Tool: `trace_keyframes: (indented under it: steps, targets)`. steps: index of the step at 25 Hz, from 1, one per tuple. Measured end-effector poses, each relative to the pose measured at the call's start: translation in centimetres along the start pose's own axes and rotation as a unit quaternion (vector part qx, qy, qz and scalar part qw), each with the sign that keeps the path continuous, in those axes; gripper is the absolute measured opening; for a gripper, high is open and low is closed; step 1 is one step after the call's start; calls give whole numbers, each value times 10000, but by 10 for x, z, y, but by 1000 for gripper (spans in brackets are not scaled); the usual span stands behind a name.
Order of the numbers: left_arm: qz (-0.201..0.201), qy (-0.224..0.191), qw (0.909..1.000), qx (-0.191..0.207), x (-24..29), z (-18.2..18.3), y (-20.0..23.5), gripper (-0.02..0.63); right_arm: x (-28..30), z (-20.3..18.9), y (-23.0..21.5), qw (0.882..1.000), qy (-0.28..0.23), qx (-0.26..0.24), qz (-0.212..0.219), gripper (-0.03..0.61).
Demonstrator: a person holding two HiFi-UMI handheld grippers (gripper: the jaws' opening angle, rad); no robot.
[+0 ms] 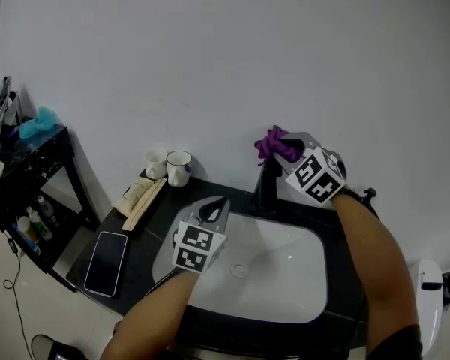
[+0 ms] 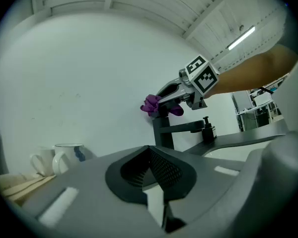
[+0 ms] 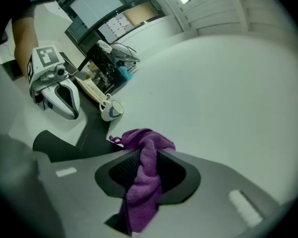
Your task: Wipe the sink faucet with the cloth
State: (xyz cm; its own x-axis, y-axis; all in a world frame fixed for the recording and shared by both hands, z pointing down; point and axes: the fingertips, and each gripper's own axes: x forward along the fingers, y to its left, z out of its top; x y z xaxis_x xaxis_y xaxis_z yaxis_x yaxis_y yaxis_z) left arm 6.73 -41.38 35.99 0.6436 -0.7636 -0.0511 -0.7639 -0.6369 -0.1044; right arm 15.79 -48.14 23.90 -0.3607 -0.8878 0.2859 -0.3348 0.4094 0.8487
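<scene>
— Why is the right gripper (image 1: 286,151) up there?
— It's clenched on the purple cloth (image 1: 272,144), holding it against the top of the black faucet (image 1: 265,186) (to wipe it, I'd judge). The left gripper (image 1: 212,213), closed on nothing, hangs over the sink (image 1: 304,291).

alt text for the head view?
Seen from above, the right gripper holds a purple cloth at the top of the black faucet behind a white sink. The left gripper, shut and empty, hovers over the sink's left edge; two mugs and a phone sit further left.
</scene>
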Motion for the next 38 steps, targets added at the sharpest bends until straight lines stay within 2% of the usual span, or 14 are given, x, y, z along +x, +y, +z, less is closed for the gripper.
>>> trace_keyframes:
  steps: [7, 11, 20, 30, 38]
  targets:
    - [-74, -1, 10000, -10, -2, 1, -4, 17, -4, 2, 15, 9994, 200, -164, 237, 91]
    - [-135, -88, 9999, 33, 0, 3, -6, 17, -16, 8, 23, 9992, 173, -243, 282, 86]
    - [-161, 62, 9997, 147, -3, 0, -8, 17, -45, 25, 52, 9984, -29, -451, 349, 87]
    - [3, 241, 9994, 239, -5, -6, 1, 17, -83, 41, 87, 9924, -46, -1073, 599, 94]
    - [151, 424, 9981, 424, -11, -12, 5, 17, -123, 62, 105, 9923, -405, -1004, 607, 94]
